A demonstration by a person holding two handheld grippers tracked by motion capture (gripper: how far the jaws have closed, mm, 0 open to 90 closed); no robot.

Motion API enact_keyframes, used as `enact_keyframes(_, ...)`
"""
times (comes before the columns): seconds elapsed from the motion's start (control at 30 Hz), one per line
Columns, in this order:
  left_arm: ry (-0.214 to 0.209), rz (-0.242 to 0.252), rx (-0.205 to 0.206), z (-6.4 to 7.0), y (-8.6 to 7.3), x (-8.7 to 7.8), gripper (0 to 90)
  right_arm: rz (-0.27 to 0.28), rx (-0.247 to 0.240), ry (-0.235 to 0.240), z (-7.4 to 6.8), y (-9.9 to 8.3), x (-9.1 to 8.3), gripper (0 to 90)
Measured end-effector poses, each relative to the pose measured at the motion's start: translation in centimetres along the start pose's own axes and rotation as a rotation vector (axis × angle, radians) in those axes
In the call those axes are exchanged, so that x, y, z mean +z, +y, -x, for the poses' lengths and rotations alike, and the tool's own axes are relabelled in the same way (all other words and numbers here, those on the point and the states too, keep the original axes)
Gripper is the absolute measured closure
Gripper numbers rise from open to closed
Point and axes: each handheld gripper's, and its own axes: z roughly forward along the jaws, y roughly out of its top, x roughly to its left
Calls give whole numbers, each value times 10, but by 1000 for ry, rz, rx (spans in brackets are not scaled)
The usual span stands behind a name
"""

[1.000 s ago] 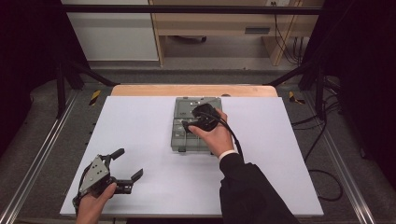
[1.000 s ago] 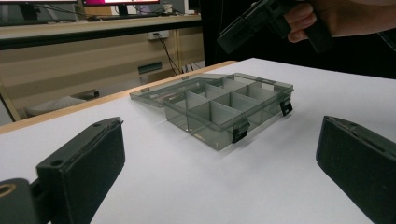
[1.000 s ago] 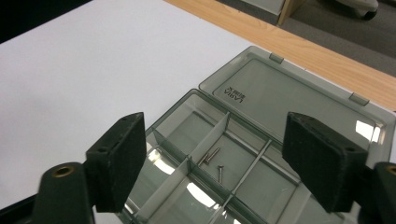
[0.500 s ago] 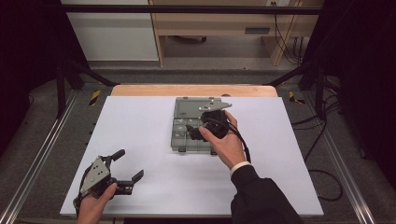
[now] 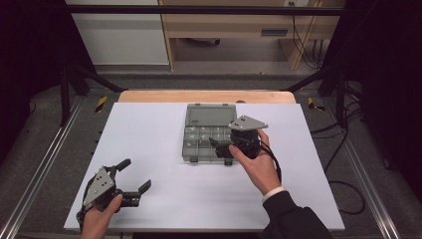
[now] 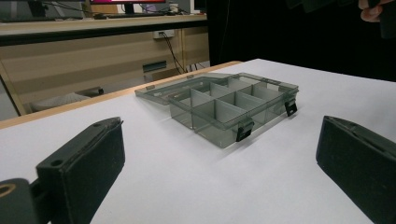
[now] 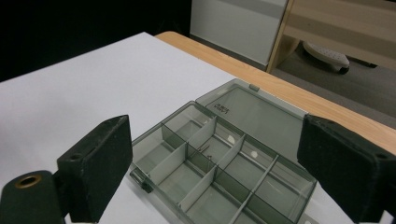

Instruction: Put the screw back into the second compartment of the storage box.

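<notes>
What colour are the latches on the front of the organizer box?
Black latches on the smoky grey box, clearest in the left gripper view.

A smoky clear plastic box (image 5: 206, 139) is sitting mid-table toward the far edge, its lid (image 5: 211, 115) lying flat open behind it. Dividers are splitting it into compartments; two black latches (image 6: 244, 130) are hanging off the front wall.

- High view looks forward and down on the box (image 5: 208, 133).
- Left gripper view faces it low, from farther off.
- Right gripper view hangs close above it.
</notes>
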Motion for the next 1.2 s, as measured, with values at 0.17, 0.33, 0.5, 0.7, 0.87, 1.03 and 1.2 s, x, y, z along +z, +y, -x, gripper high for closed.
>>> enact_keyframes(0.17,4,0,-1,-1,0,-1,11,15,7,-5,4,-9,-14,62)
enact_keyframes(0.33,7,0,-3,-1,0,-1,11,27,4,-20,7,-17,-22,50)
enact_keyframes(0.5,7,3,-2,-1,0,-1,11,41,0,-56,12,-28,-32,56)
enact_keyframes(0.7,9,3,-3,-1,0,-2,11,58,7,-108,18,-41,-42,57)
enact_keyframes(0.87,10,11,-4,-1,0,-2,11,86,5,-154,28,-55,-53,62)
enact_keyframes(1.03,15,18,-8,-4,0,-4,11,102,10,-176,34,-68,-61,62)
enact_keyframes(1.2,30,25,-15,-6,0,-8,11,102,26,-181,37,-77,-68,53)
